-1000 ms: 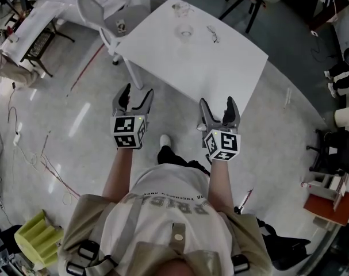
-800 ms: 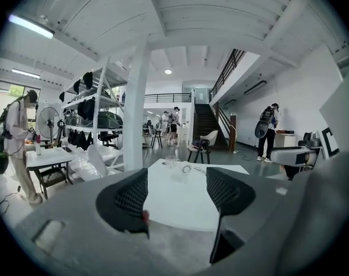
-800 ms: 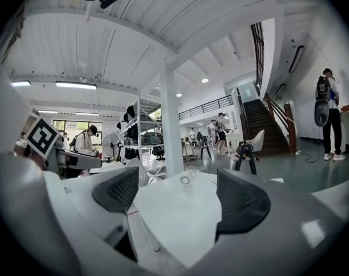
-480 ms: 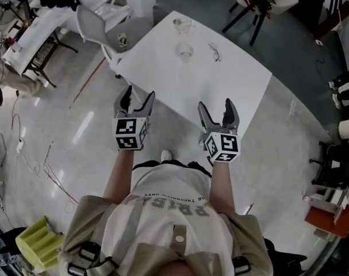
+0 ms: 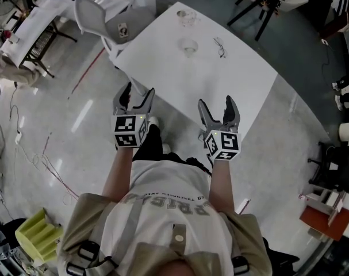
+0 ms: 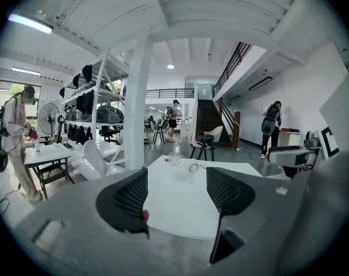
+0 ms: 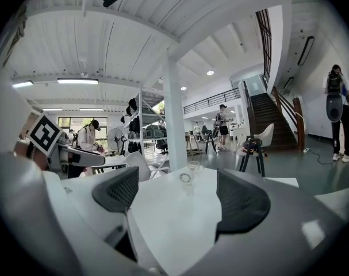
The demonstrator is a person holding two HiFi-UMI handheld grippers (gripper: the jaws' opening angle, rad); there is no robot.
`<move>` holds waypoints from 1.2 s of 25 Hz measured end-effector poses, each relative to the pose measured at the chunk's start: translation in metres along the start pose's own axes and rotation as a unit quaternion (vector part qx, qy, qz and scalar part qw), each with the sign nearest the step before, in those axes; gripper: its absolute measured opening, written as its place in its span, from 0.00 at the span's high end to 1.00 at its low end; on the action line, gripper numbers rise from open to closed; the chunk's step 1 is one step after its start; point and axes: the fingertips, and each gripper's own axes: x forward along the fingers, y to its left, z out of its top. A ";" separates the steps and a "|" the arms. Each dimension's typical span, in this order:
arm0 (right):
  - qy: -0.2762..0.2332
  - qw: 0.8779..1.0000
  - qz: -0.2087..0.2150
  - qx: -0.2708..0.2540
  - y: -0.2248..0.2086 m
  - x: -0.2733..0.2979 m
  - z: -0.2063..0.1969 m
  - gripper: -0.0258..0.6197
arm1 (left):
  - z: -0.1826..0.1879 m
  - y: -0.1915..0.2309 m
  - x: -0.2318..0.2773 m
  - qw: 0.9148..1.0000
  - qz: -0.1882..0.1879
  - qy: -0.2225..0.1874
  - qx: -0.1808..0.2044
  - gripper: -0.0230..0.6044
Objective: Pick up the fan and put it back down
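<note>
Head view: the person has stepped closer to the white desk [image 5: 220,79], one leg now forward. The left claw [image 5: 137,94] and right claw [image 5: 217,105] hang short of its near edge, well apart from a small ringed item [image 5: 189,46] at the far end. It is possibly the fan, but too small to tell.

Left gripper view: the jaws stand apart and empty. A pedestal fan [image 6: 48,118] stands far off by the shelves.

Right gripper view: the jaws are likewise apart and empty. This looks like approach only, with the pick-up not begun.
</note>
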 end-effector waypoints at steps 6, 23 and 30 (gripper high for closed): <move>0.008 1.000 -0.002 0.000 -0.006 0.017 -0.004 0.34 | -0.001 0.003 0.019 1.000 -0.008 0.006 0.000 0.44; 0.062 0.997 0.024 -0.030 -0.024 0.096 -0.015 0.34 | 0.009 0.026 0.106 0.999 -0.038 0.021 0.006 0.44; 0.105 0.987 0.064 -0.103 -0.031 0.147 -0.013 0.34 | 0.010 0.026 0.153 0.996 -0.077 0.044 0.012 0.44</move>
